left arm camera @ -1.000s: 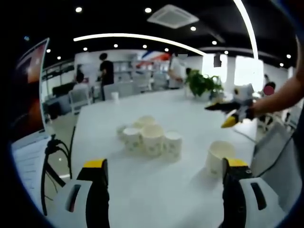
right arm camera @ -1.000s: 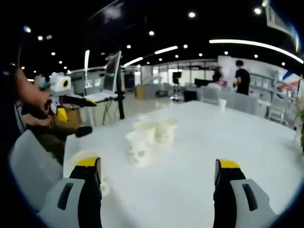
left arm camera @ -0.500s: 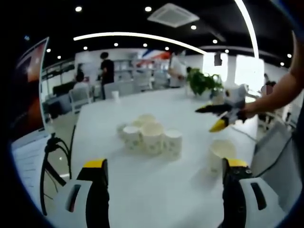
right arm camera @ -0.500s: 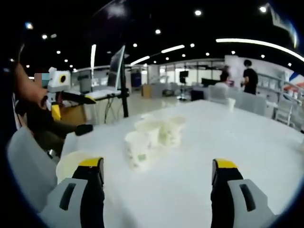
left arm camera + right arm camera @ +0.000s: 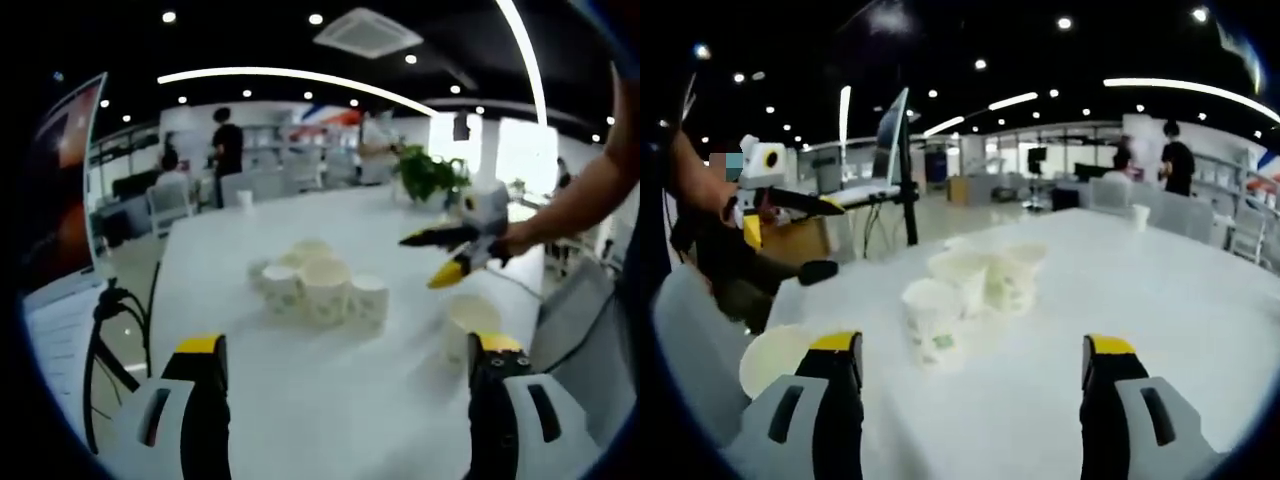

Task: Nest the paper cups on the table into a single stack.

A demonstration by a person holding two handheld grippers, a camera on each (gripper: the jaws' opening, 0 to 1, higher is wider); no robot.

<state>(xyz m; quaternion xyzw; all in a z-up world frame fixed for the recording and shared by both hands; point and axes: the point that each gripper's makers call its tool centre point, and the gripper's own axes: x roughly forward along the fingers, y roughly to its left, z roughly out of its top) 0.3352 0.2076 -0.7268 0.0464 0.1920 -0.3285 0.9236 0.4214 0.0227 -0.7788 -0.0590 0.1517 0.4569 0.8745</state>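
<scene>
Two fisheye views over a long white table [image 5: 300, 400] in an open-plan office.

Left gripper view: the left gripper [image 5: 345, 400] hangs above the table's near edge, yellow-tipped jaws wide apart, nothing between them. A cluster of paper cups [image 5: 318, 285] stands upright mid-table, approx. five or six, touching or just beside each other, some w/ a faint green print. One lone paper cup [image 5: 470, 325] sits apart, nearer the table edge on the view's right, just beside the left gripper's right jaw. The right gripper [image 5: 447, 255] comes in from the right, held by a bare forearm, above and near the lone cup; its jaws look spread, empty. A potted plant [image 5: 428, 175] stands at the far end. People and chairs in the background.

Right gripper view: the right gripper [image 5: 970, 400], jaws released and well apart, faces the same cluster [image 5: 975, 285]. The lone cup [image 5: 775, 355] lies low by the left jaw, near the table corner. The left gripper [image 5: 790, 205] shows at left, in a hand. A monitor on a stand [image 5: 890, 150] is behind.

Progress, as a judgement: nothing nested yet. All cups stand separate, no stack begun, neither gripper holds one. The whole job is left: pick the first cup, prob. the lone one, and drop it into another.
</scene>
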